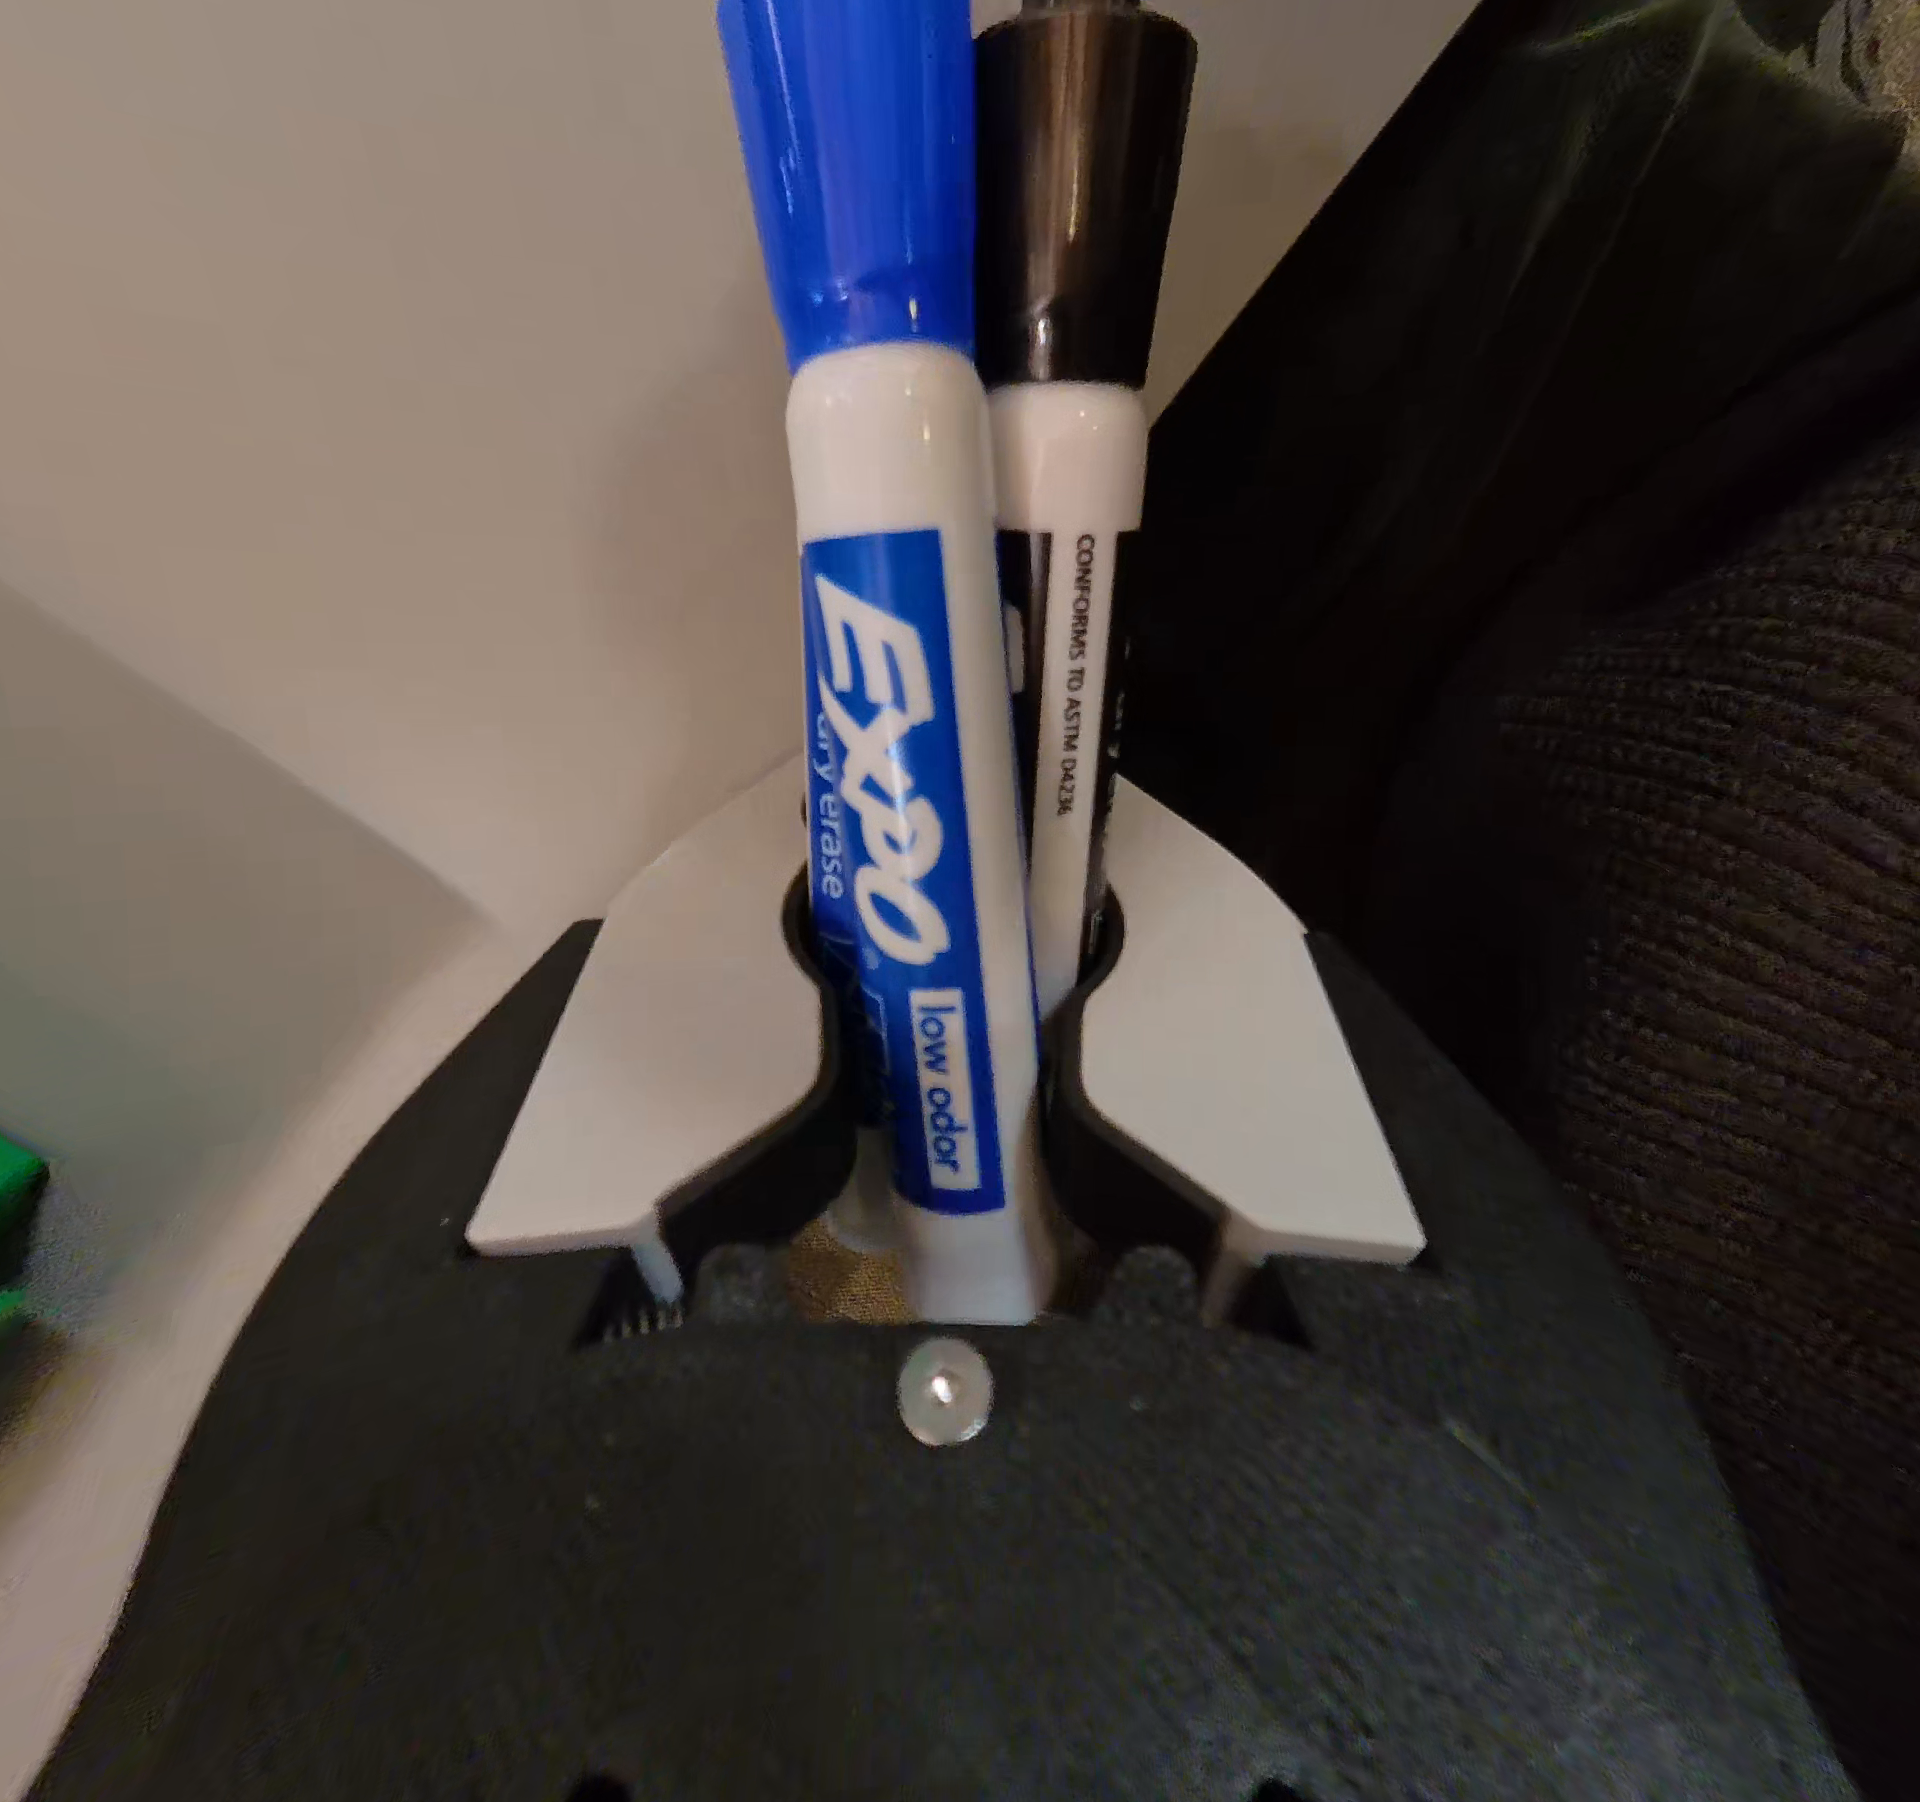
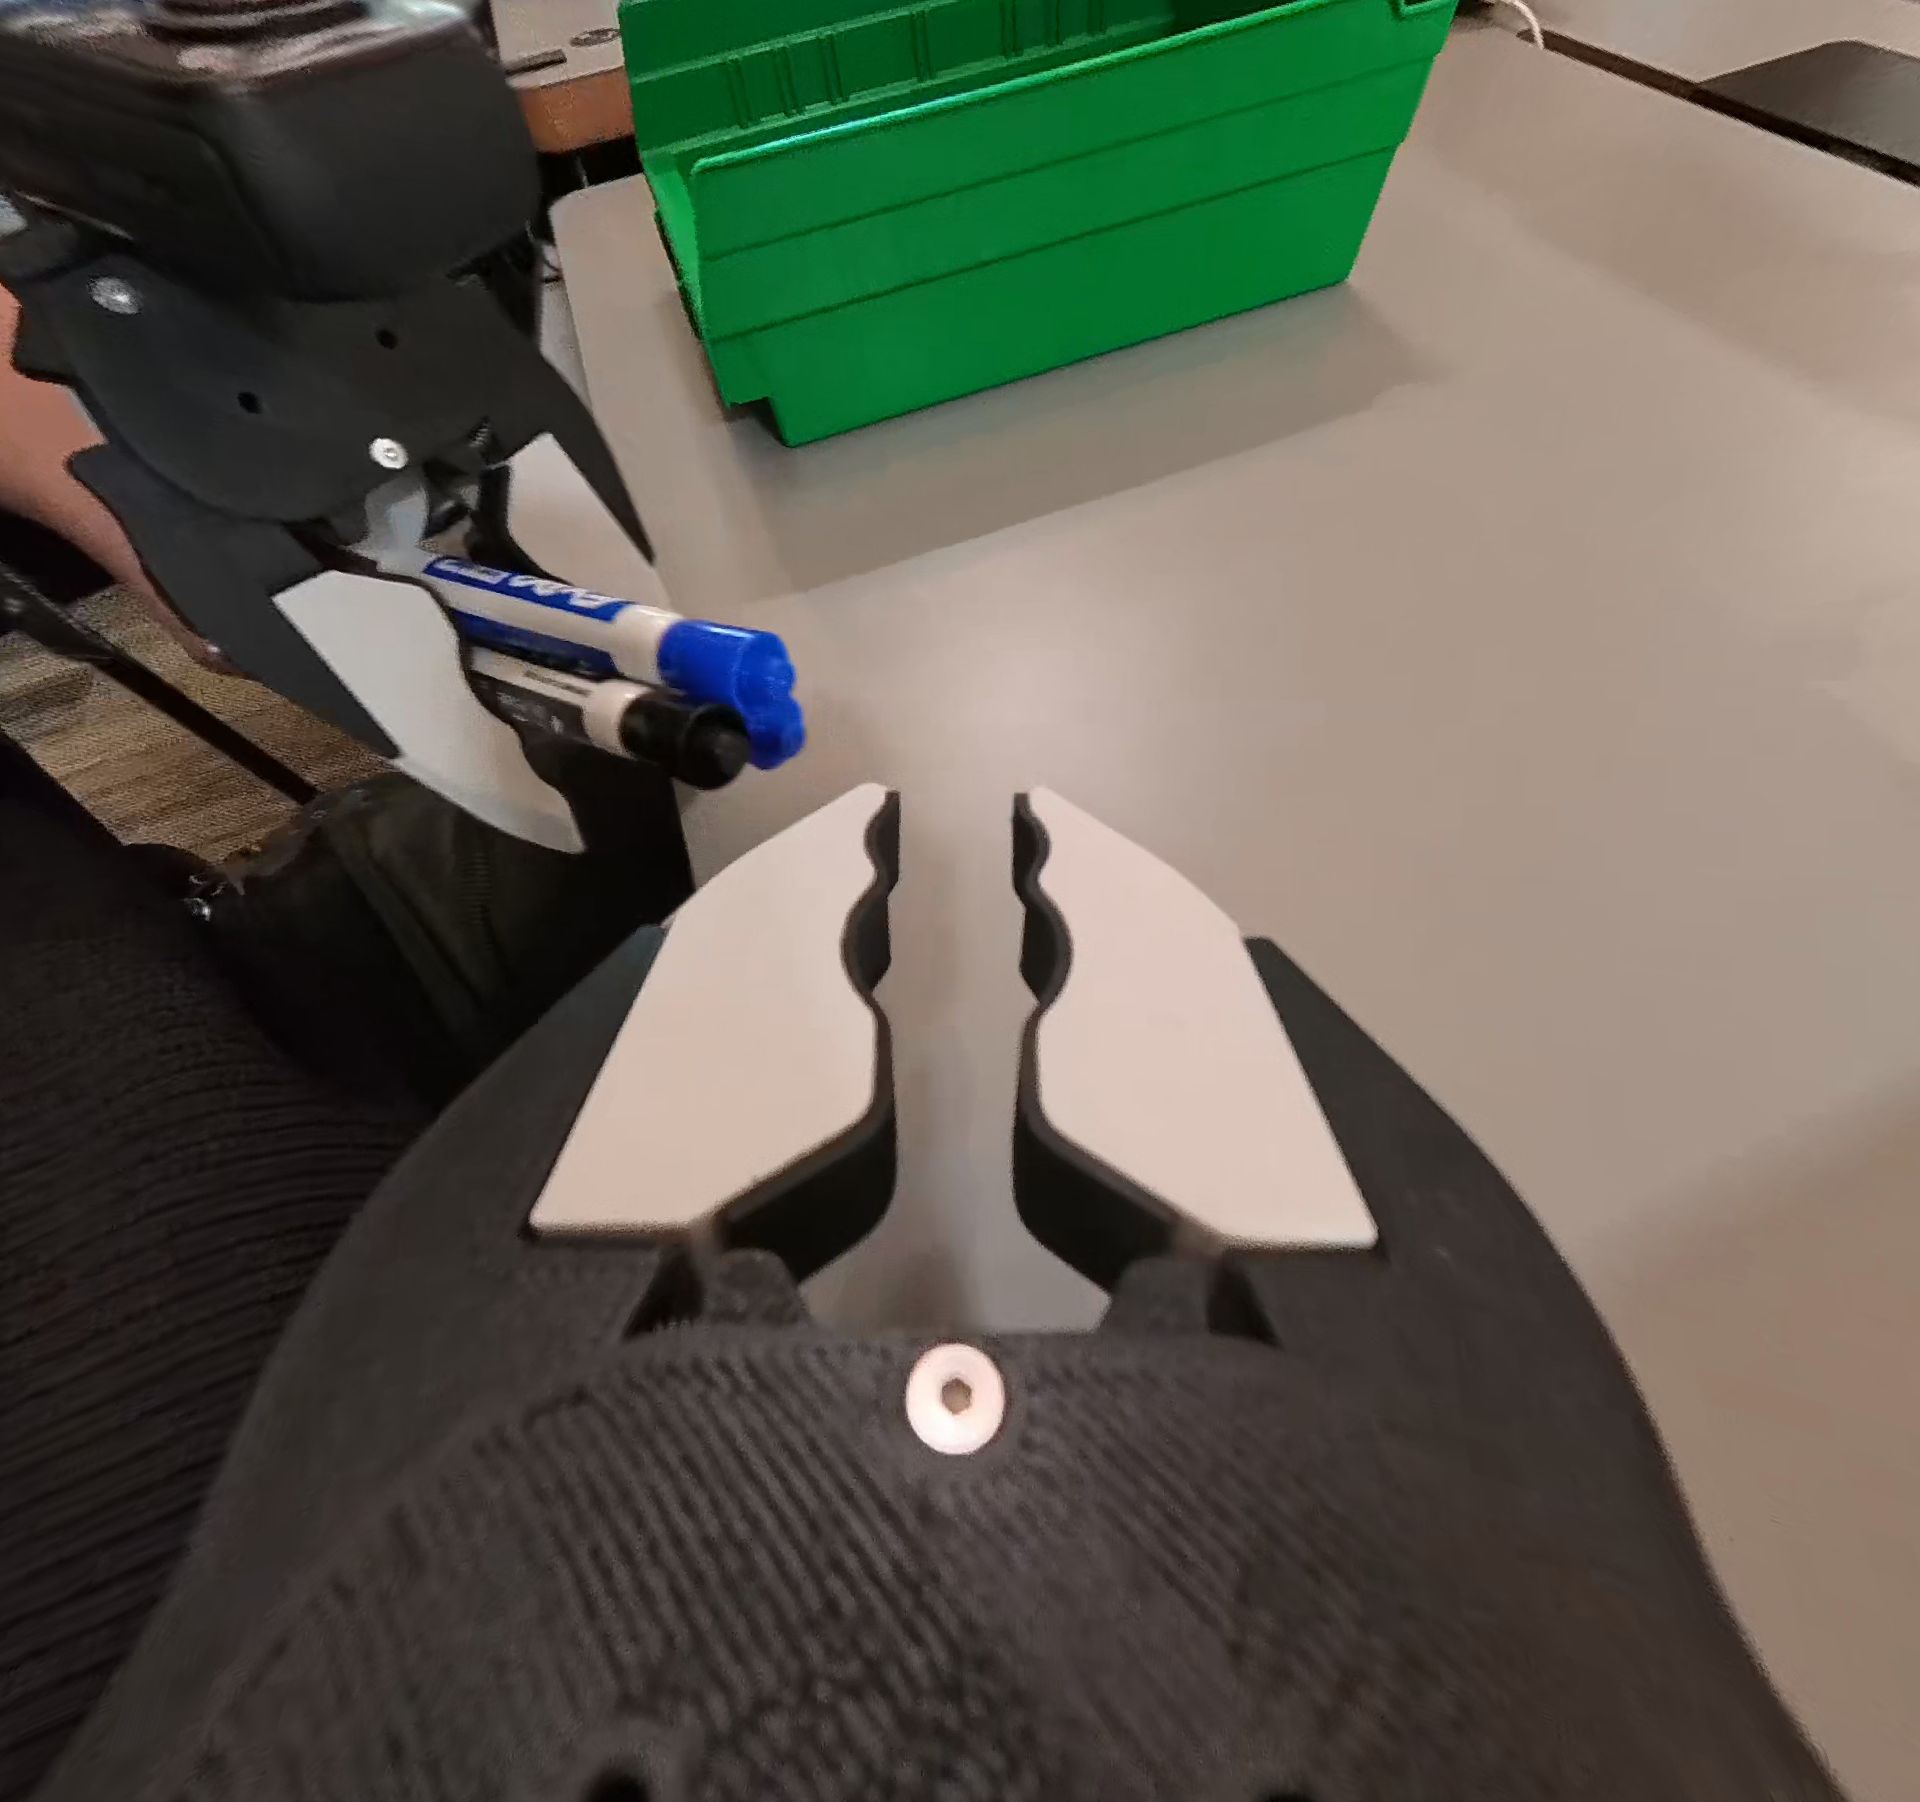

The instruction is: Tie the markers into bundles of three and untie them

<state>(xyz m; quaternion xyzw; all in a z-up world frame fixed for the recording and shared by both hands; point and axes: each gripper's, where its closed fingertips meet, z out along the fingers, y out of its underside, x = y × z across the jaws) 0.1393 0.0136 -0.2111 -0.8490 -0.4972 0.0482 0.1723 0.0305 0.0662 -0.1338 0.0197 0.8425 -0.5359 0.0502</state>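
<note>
Left gripper (image 1: 951, 879) was clamped on a blue marker (image 1: 883, 609) and black marker (image 1: 1075, 464); right gripper (image 2: 956, 807) sat narrowly parted, empty, green bin (image 2: 1039, 225) holding nothing visible.

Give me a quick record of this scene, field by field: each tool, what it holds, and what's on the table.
left tool: shut on blue marker and black marker, both capped, side by side
right tool: open, empty, above the table
bin: green, on the table, beyond both tools; no contents visible
marker caps: point toward the right tool
</note>
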